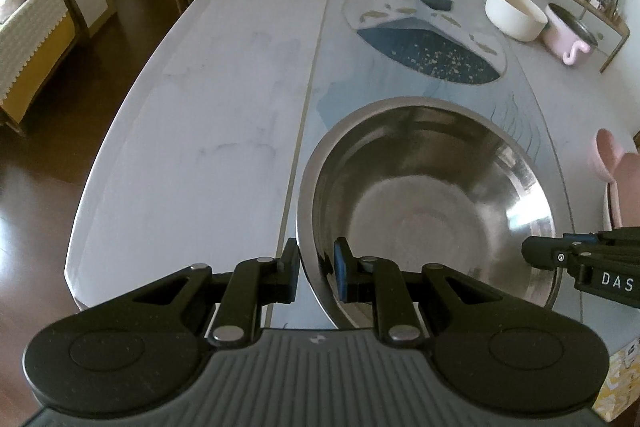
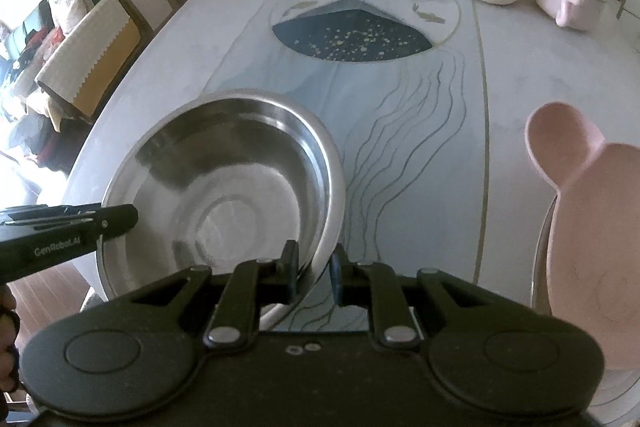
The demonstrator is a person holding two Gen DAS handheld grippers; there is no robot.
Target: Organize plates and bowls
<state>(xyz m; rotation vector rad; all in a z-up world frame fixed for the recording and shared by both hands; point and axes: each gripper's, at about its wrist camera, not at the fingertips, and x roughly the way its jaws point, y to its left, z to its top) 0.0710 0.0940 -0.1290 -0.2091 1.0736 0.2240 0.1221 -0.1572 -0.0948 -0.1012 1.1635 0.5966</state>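
The stainless steel bowl (image 1: 432, 195) sits near the front edge of the patterned surface (image 1: 224, 99), its rim pinched on opposite sides by the jaws of the left gripper (image 1: 316, 269) and right gripper (image 2: 314, 273), beside a pink ear-shaped dish (image 2: 592, 247).

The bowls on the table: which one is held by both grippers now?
The large steel bowl: left gripper and right gripper each clamp its rim. The white bowl and the pink-handled pot stand far off, untouched.

pink dish (image 1: 624, 179) cut off at right edge, steel bowl's (image 2: 224, 195) near rim hidden behind tongs
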